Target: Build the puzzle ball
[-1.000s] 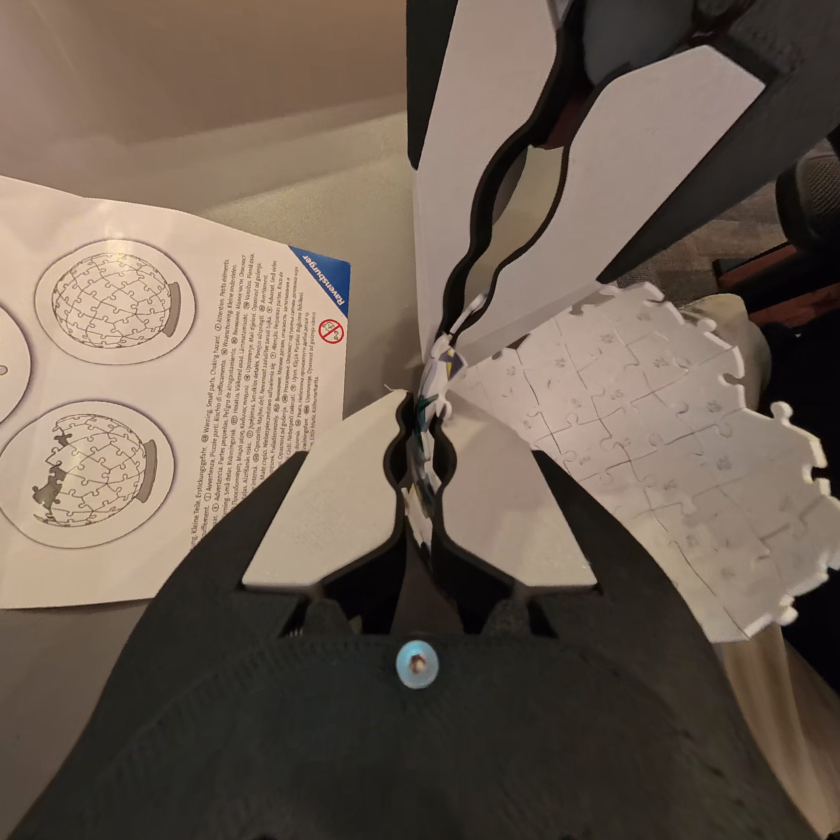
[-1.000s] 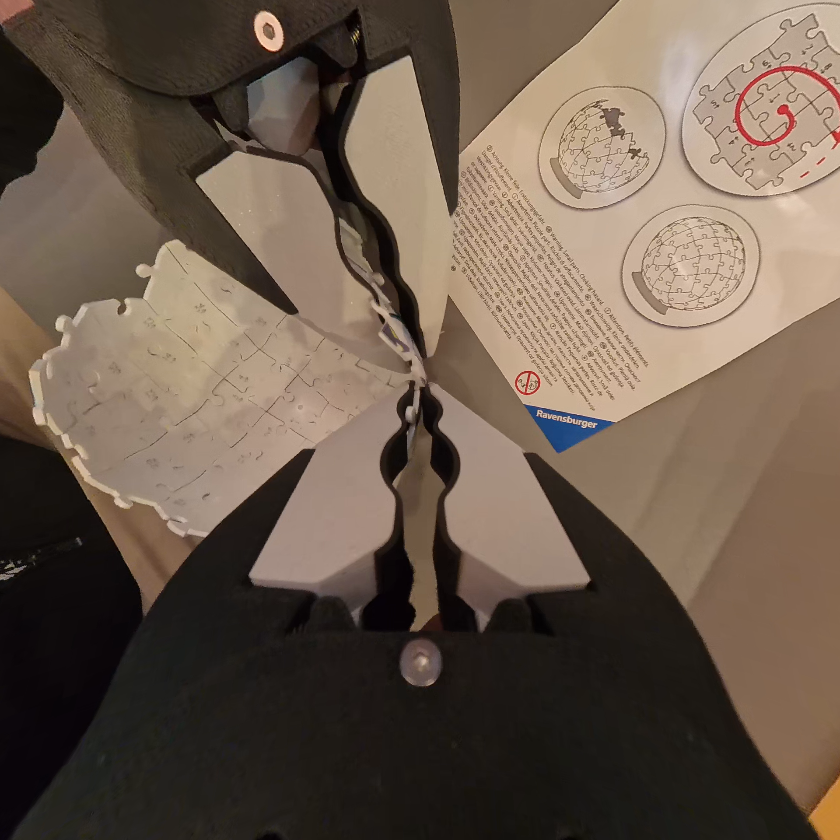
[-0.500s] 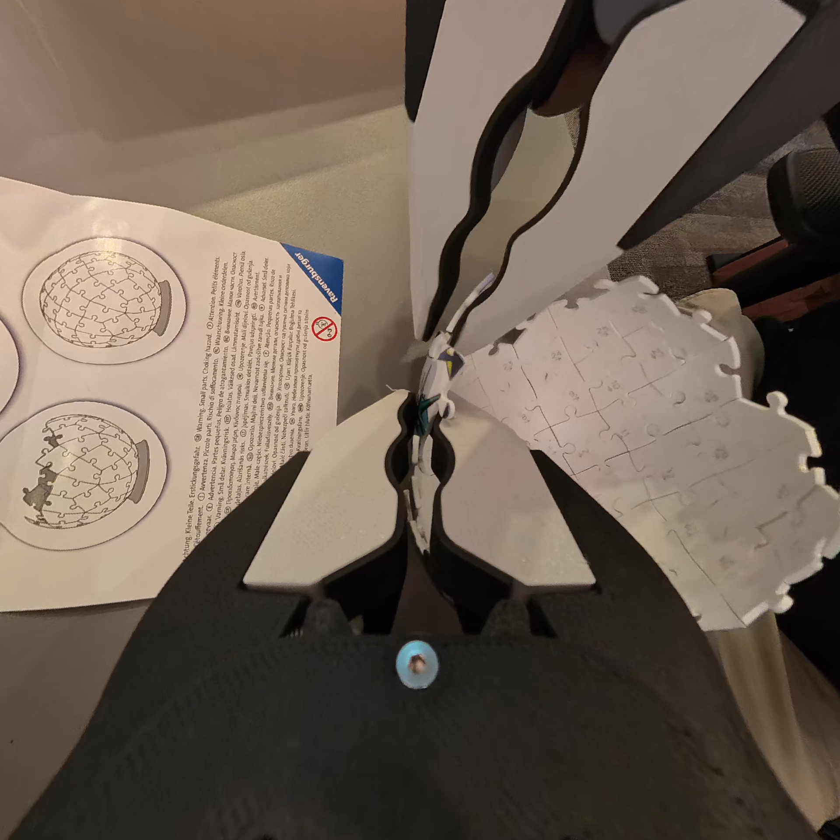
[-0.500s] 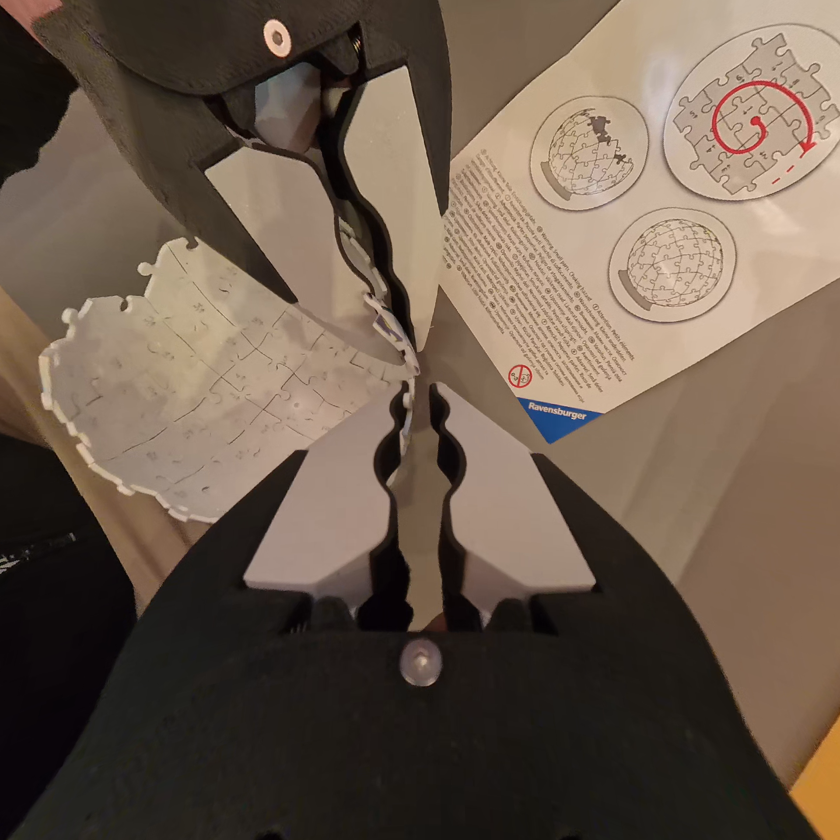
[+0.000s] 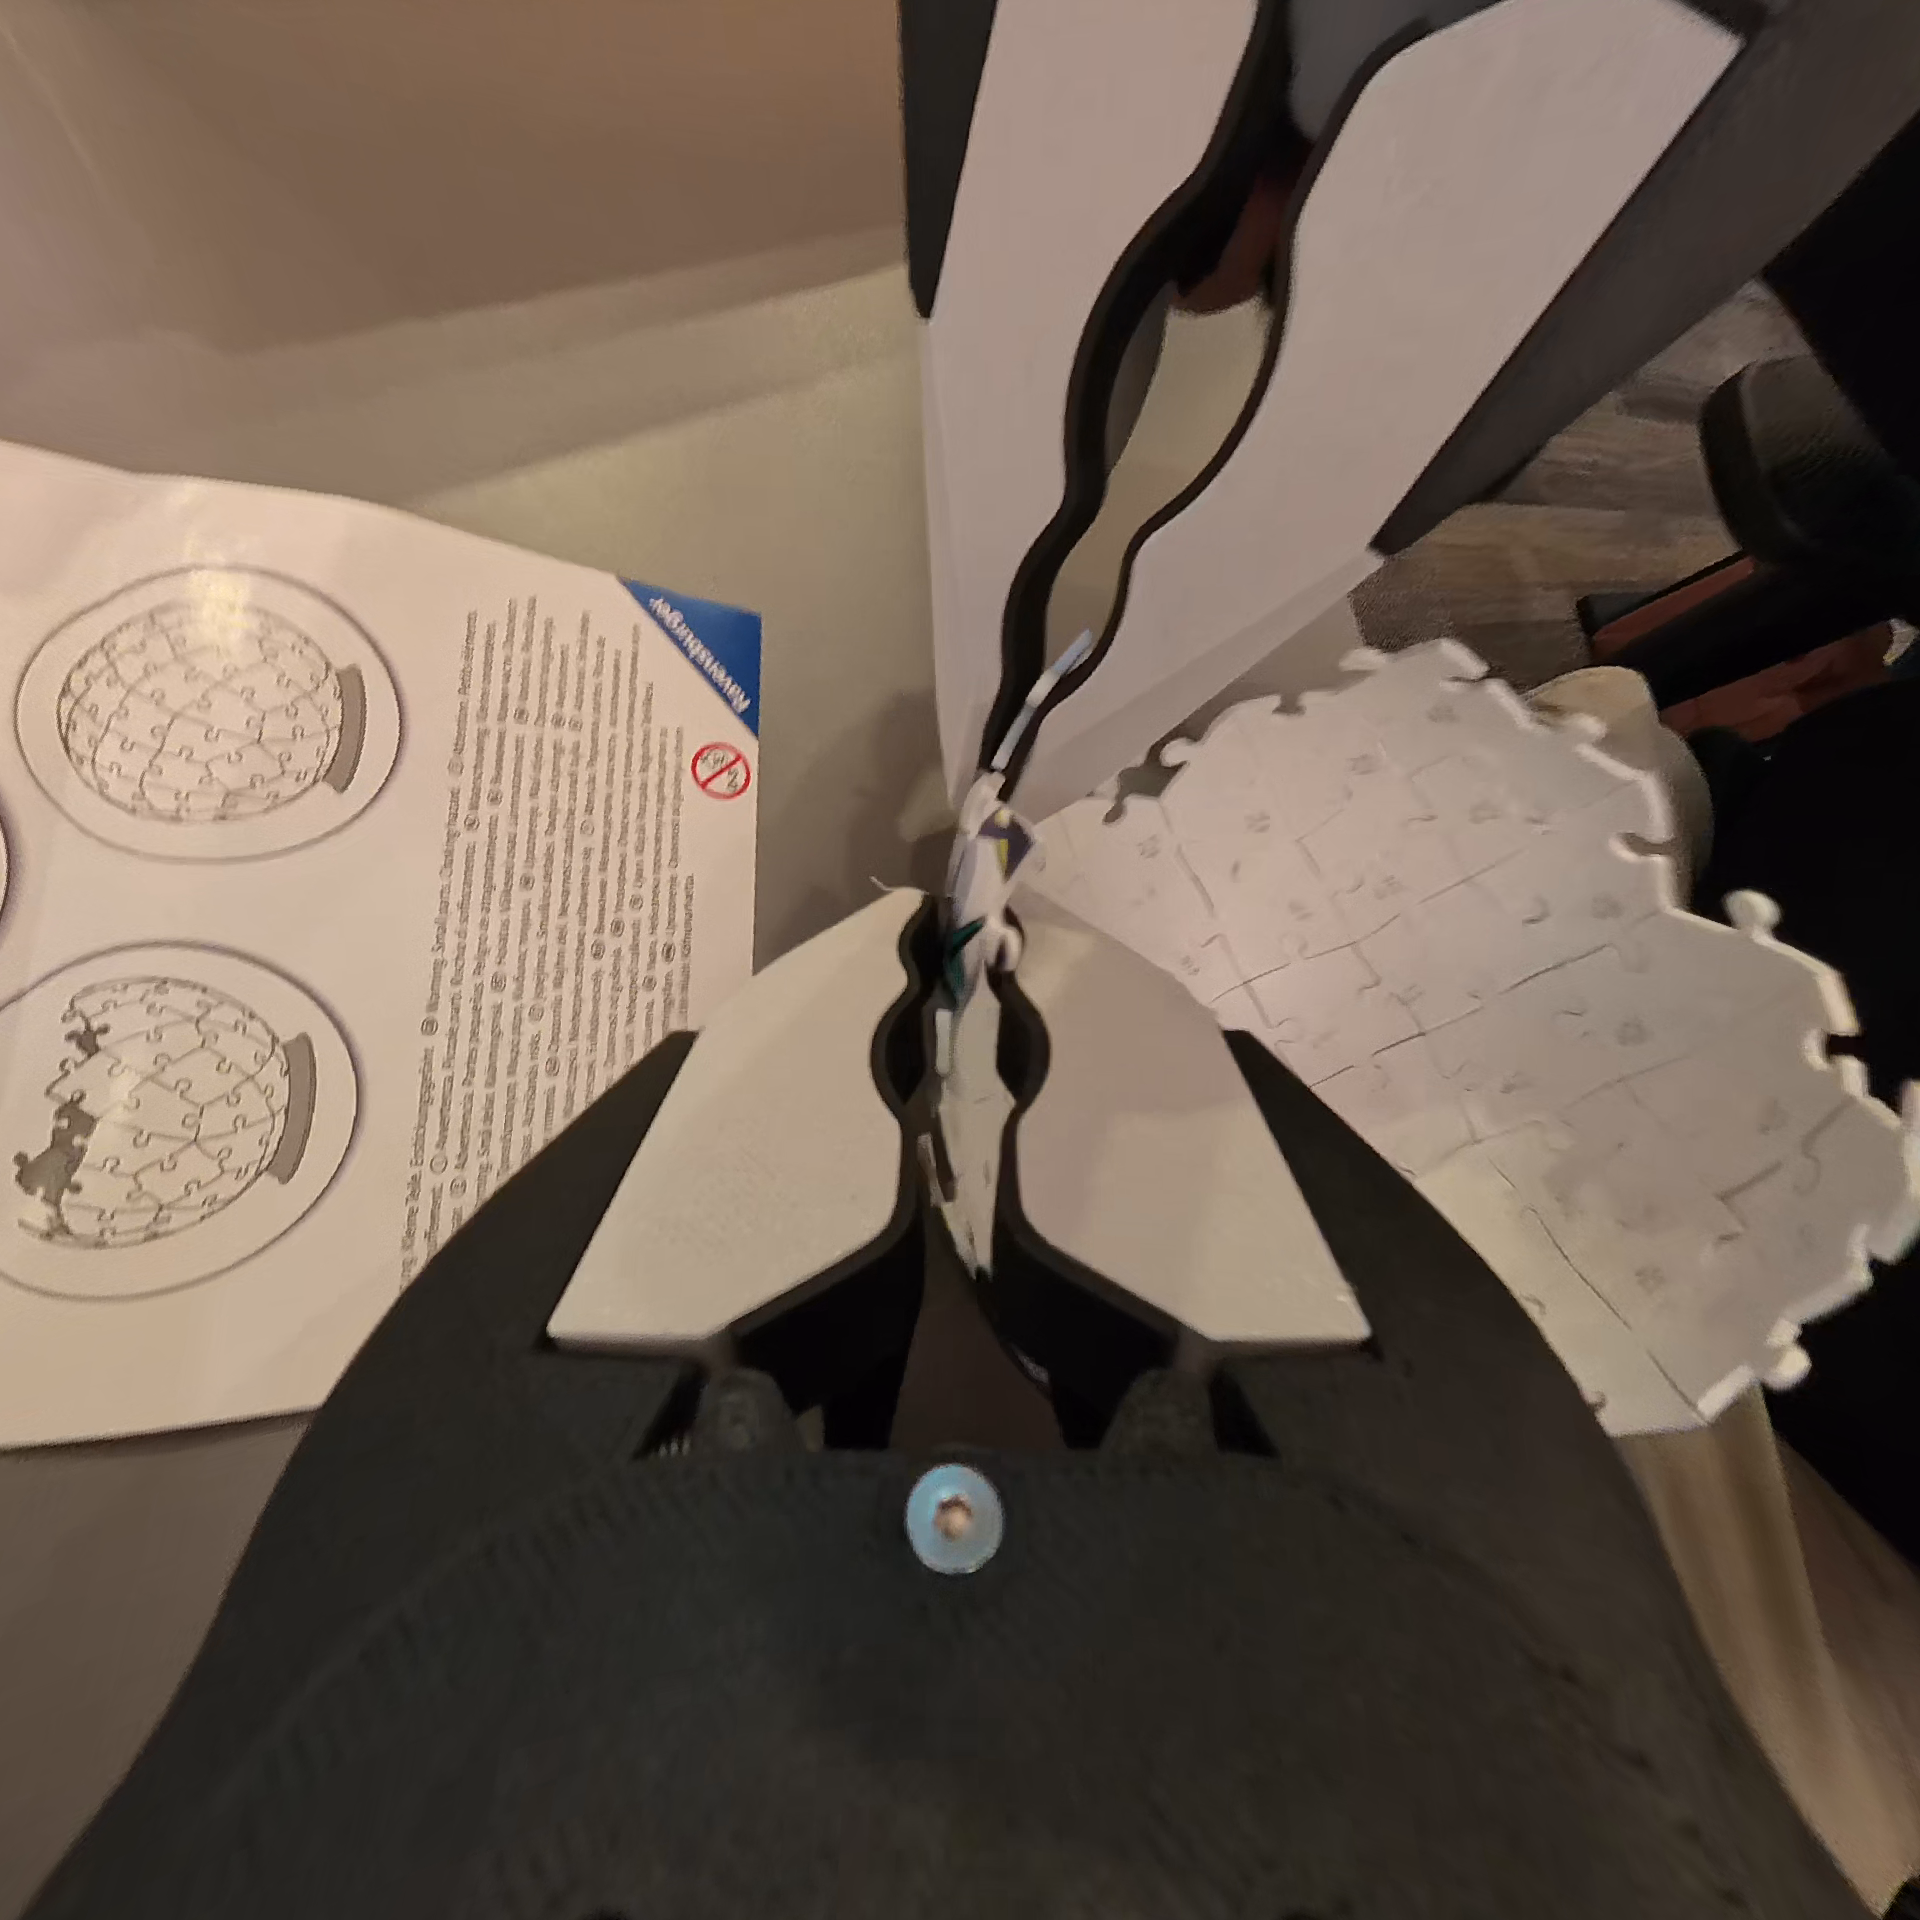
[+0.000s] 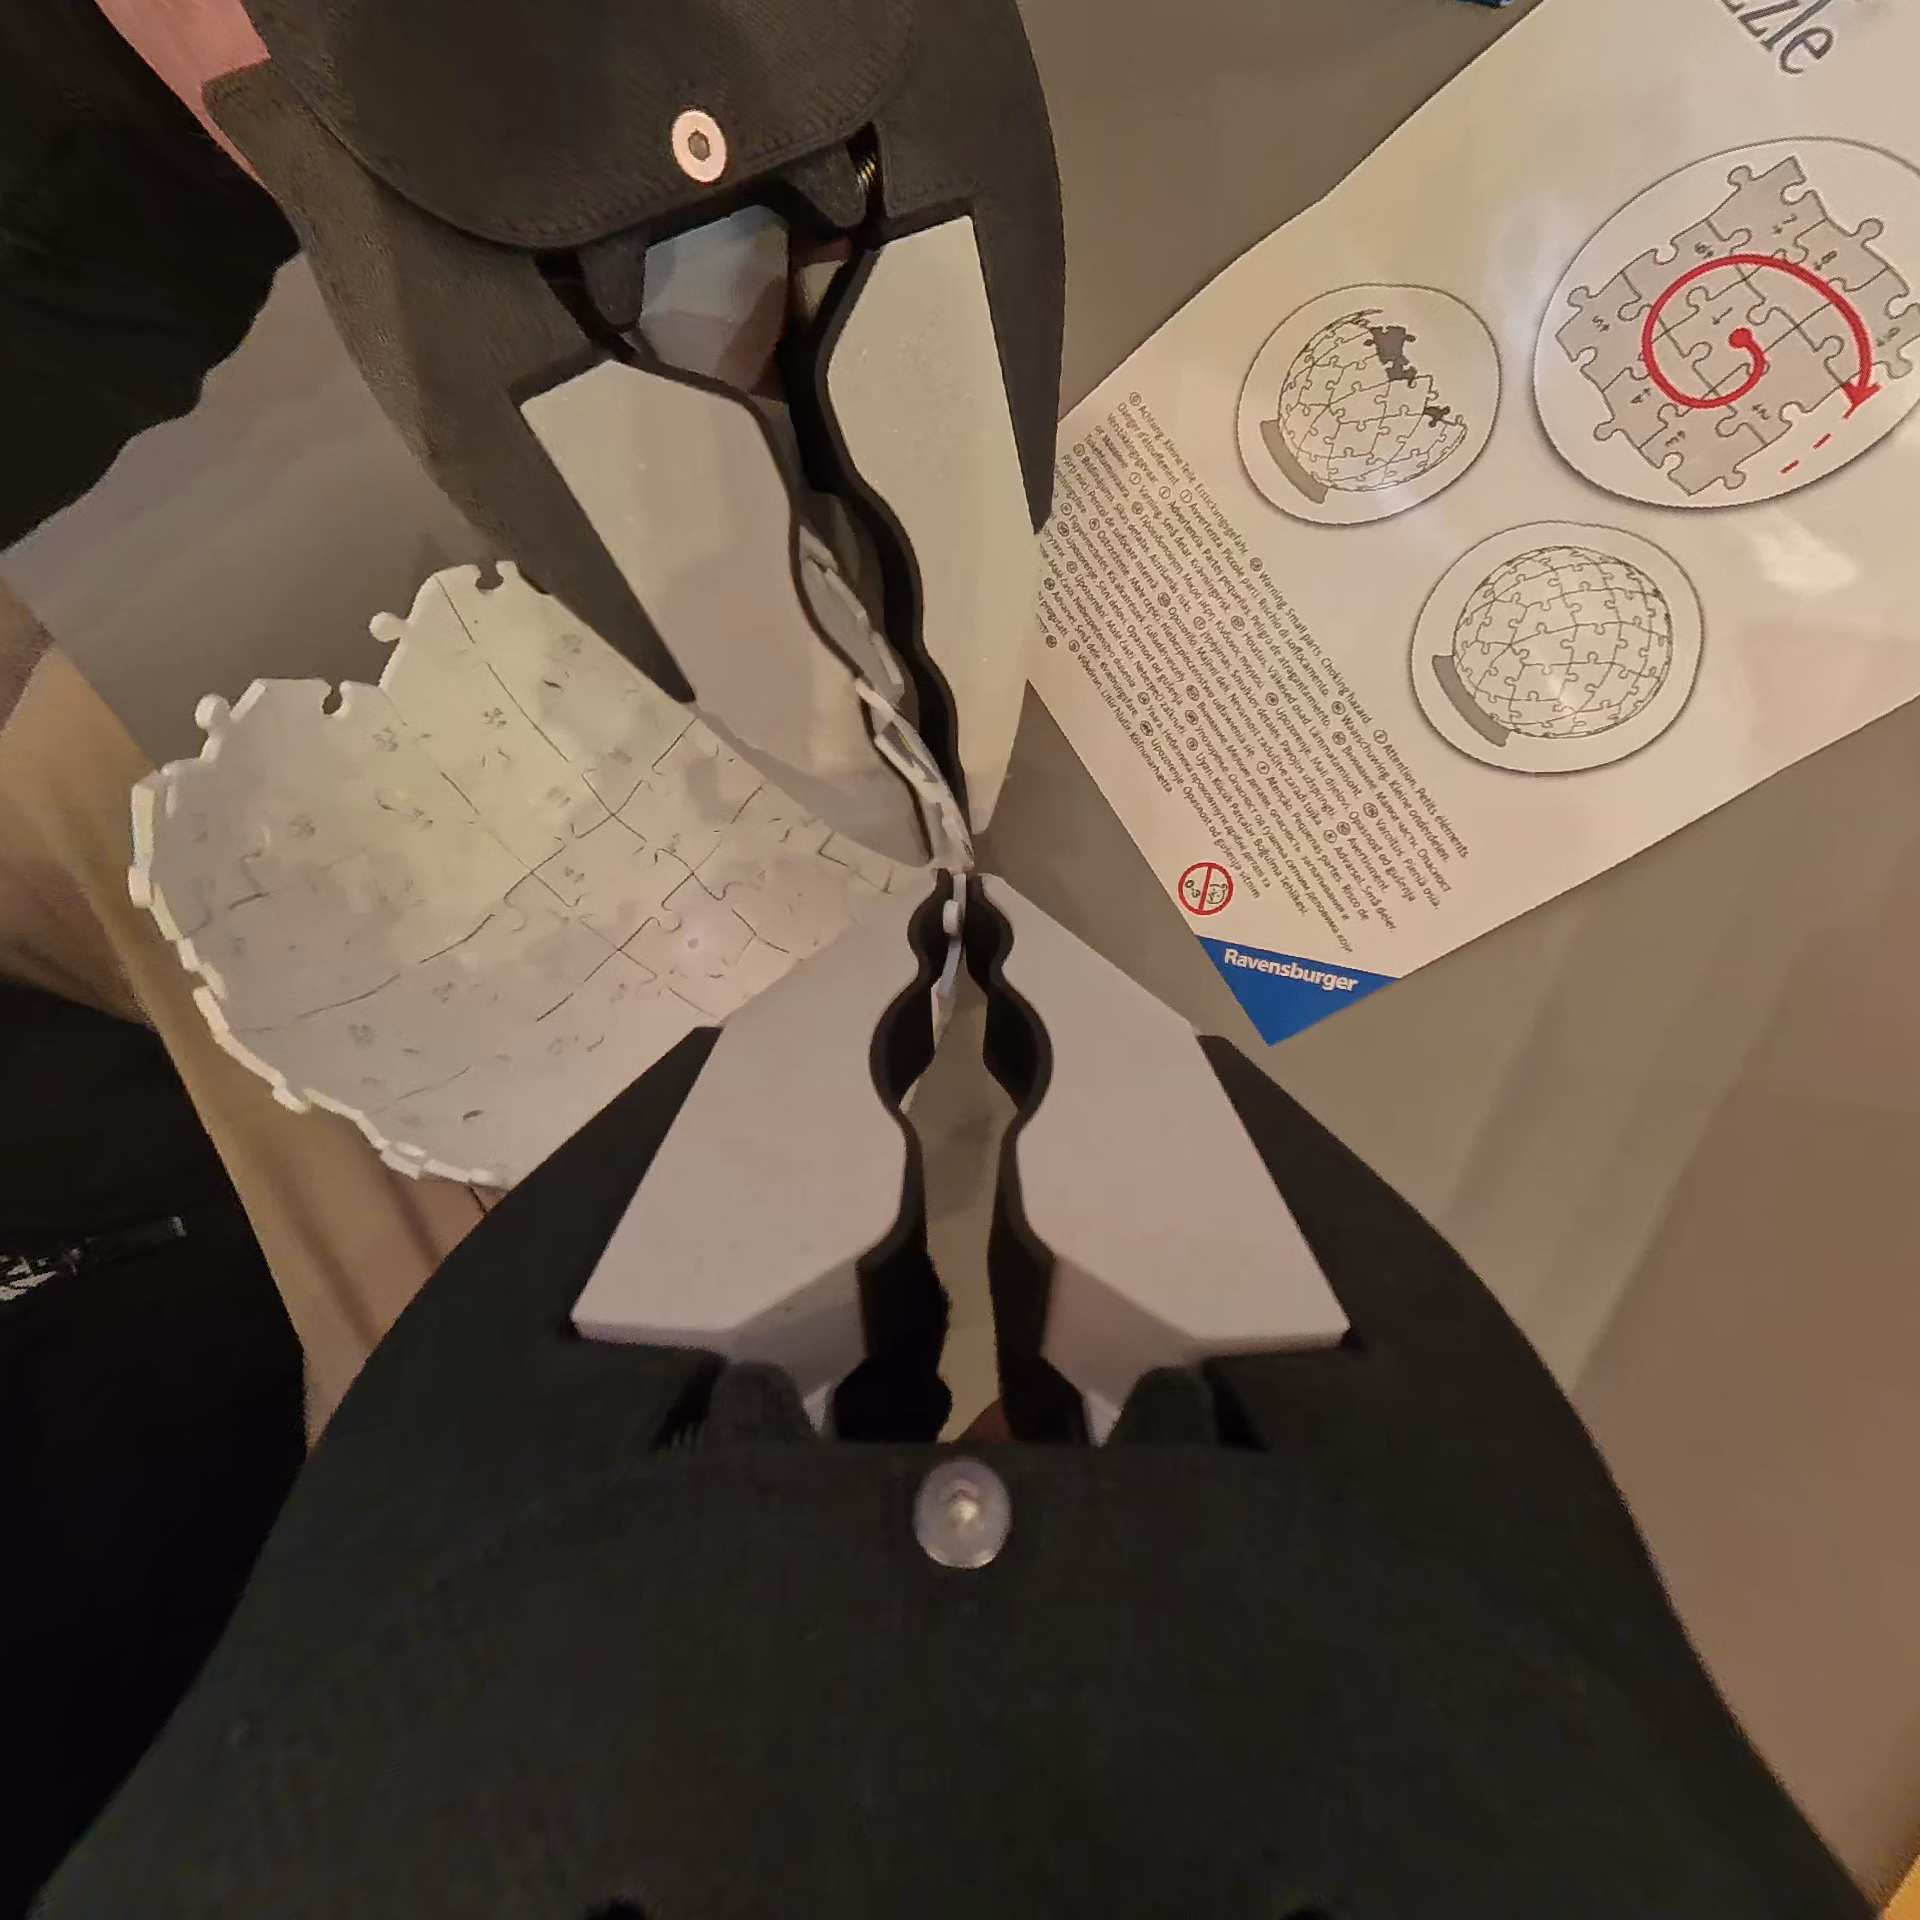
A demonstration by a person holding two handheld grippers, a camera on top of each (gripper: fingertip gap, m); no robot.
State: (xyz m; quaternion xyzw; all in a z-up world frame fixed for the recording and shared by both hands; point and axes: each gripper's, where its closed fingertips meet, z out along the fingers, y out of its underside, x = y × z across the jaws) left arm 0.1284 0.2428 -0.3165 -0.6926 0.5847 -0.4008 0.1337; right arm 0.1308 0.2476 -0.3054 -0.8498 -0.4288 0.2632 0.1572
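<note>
- White paper with ball drawings, the instruction sheet (image 5: 364, 935), lies flat on the grey table (image 5: 644, 499) on my left side, well away from the work.
- My left gripper (image 5: 961, 935) is pinched tight on the edge of the half-built puzzle ball (image 5: 1455, 1039). The ball's curved white shell is up off the table and spreads out to the right.
- My right gripper (image 6: 961, 904) comes in tip to tip with the left one. Its fingers are nearly together, and I think they pinch a small puzzle piece (image 6: 951, 914) right at the tips.
- That piece touches the rim of the shell, just where the left gripper holds it.
- I think I am pushing this piece into its gap.
- What could go wrong: the piece is thin, so if I push crooked it may bend or slip out.
- If I squeeze or push too hard, the shell joints may pop apart.
</note>
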